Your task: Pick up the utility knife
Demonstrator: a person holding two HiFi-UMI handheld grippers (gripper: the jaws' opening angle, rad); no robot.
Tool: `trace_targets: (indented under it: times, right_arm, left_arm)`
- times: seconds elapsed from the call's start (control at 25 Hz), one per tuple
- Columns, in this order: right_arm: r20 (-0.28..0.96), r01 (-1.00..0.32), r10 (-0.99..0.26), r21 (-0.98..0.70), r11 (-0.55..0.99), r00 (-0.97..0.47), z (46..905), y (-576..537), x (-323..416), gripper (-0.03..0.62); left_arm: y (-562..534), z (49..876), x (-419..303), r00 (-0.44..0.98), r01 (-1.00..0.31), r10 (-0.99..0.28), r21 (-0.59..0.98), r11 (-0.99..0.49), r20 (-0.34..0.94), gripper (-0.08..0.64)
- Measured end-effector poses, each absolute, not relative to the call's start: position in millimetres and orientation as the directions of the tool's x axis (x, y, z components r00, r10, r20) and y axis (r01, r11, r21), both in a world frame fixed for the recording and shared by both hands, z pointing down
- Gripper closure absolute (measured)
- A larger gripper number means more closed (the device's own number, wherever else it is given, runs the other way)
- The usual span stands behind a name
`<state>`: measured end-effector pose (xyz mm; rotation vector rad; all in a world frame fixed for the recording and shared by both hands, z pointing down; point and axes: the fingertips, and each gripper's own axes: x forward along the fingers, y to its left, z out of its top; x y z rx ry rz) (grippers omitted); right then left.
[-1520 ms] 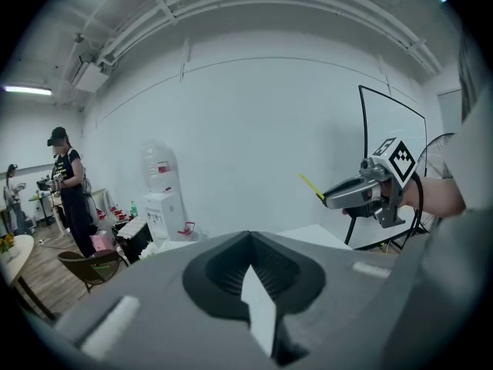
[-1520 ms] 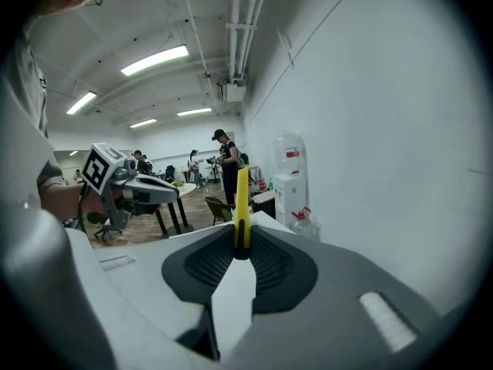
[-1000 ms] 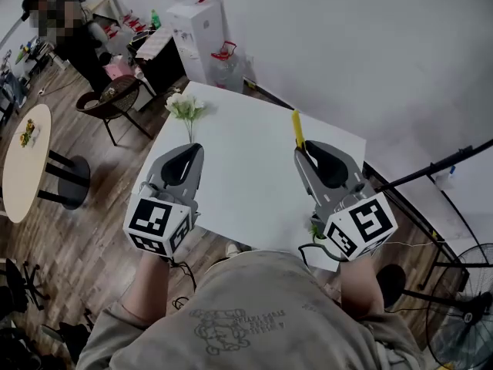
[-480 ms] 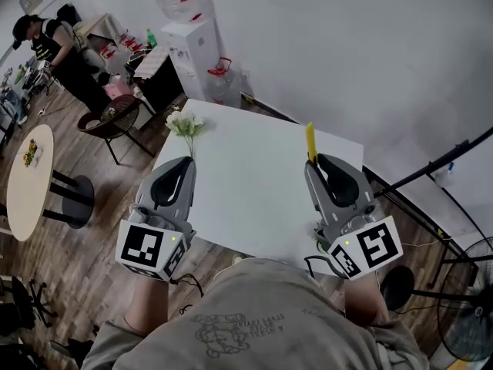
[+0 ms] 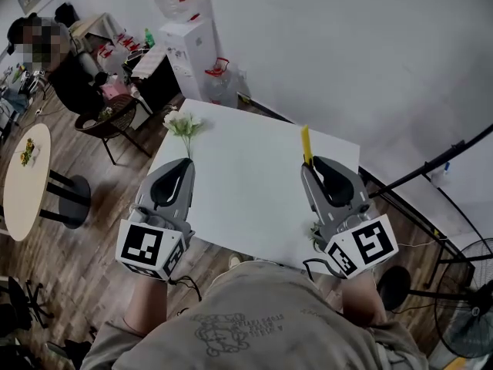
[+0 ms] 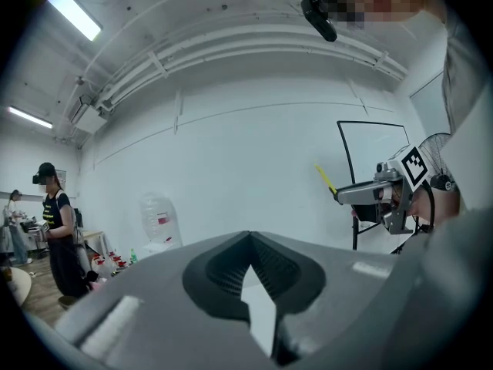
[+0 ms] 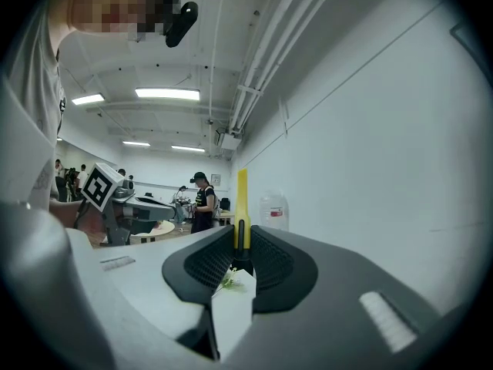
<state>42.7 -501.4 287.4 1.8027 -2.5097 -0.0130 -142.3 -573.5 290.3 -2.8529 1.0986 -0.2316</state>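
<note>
Above the near edge of the white table point(image 5: 246, 183), the person held both grippers clear of the surface, the left gripper point(image 5: 187, 161) toward 8 o'clock of the tabletop and the right gripper point(image 5: 310, 163) toward 4 o'clock. The right gripper's jaws were pinched on the yellow utility knife point(image 5: 306, 142), gripping it at its dark lower end. From the head view the knife's yellow body stuck out past the jaw tips toward 12 o'clock, over the far right part of the table. In the right gripper view the knife point(image 7: 243, 203) rose straight toward 12 o'clock from between the ribbed pads, well off the table. The left gripper's jaws were pressed together with nothing between them; its own view showed the pads meeting at the tips, with only a pale wedge of background in the gap lower down. That view also caught the right gripper at 3 o'clock, the knife point(image 6: 326, 179) slanting out of it toward 10 o'clock against the wall.

A small bunch of white flowers point(image 5: 183, 123) stood near the table's 10 o'clock corner, well apart from both grippers. Beyond the table at 11 o'clock stood a white water dispenser point(image 5: 189, 37) against the wall. A round table point(image 5: 23, 172) sat on the wooden floor at 9 o'clock, and a fan point(image 5: 466, 299) showed at 4 o'clock near the picture's edge
</note>
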Motion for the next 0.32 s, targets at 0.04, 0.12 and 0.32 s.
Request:
trace_targets:
  times: [0.04,0.12,0.32]
  right_arm:
    - [0.04,-0.946,-0.946,0.035,0.323,-0.322,288,-501,42,0.5]
    - [0.038,-0.946,-0.947,0.03,0.321,-0.32,287,-498,46,0.5]
    - [0.026,-0.955,-0.955,0.028,0.296,-0.295,281,-492,57,0.5]
  left_arm:
    - [-573,289,-143,0.731,-0.662,-0.673,-0.12,-0.74,0.112,0.56]
    - [-571,286,-141,0.732,-0.663,-0.673,-0.117,-0.739,0.107,0.56]
    - [-567,278,-132,0.741,-0.654,-0.665,-0.131,-0.746,0.094,0.56]
